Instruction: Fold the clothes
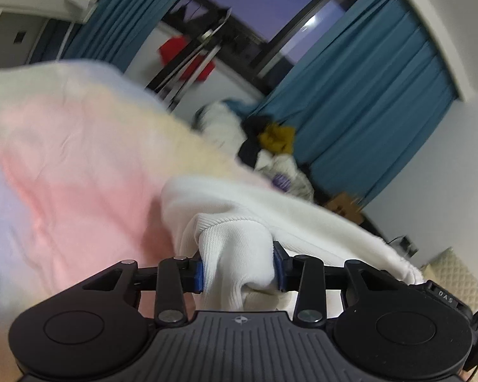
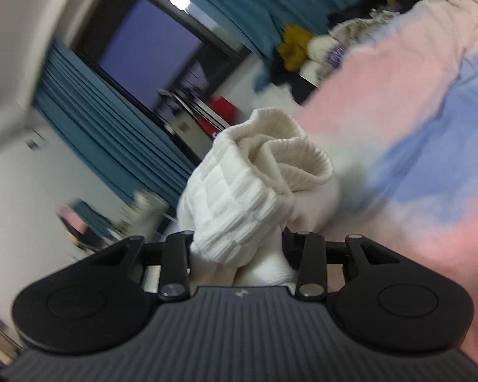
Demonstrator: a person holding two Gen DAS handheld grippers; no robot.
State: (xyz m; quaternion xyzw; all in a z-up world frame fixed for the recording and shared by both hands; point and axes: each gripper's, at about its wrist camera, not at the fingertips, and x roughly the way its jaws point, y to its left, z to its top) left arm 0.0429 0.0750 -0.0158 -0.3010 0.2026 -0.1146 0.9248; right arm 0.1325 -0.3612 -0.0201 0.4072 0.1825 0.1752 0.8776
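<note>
The left claw (image 1: 239,267) is clenched on a bunched fold of a white ribbed garment (image 1: 235,242), the cloth squeezed between its two blue pads (image 1: 198,273). From that grip the white knit runs off to the right and away, its far edge fuzzy with blur. The right claw (image 2: 237,242) likewise grasps the white ribbed garment (image 2: 239,197); here a ribbed, waffle-textured cuff end stands up out of the jaws, its opening rolled into a crumpled mouth above the fingers. The claw's own pads are hidden by the cloth.

The garment hangs just above a bed covered by a pastel bedspread (image 1: 63,175) in pink, pale blue and cream patches; whether the cloth touches it cannot be told. At the far end of the bed lies a heap of other clothes (image 2: 306,54), with a mustard-yellow piece (image 1: 277,137) and dark and white pieces mixed in. Behind it stand two teal curtains (image 1: 366,89) either side of a dark window (image 1: 264,3), a folding rack with something red (image 1: 172,49) hung on it, and a cardboard box (image 1: 345,207) by the wall. Both views are motion-blurred.
</note>
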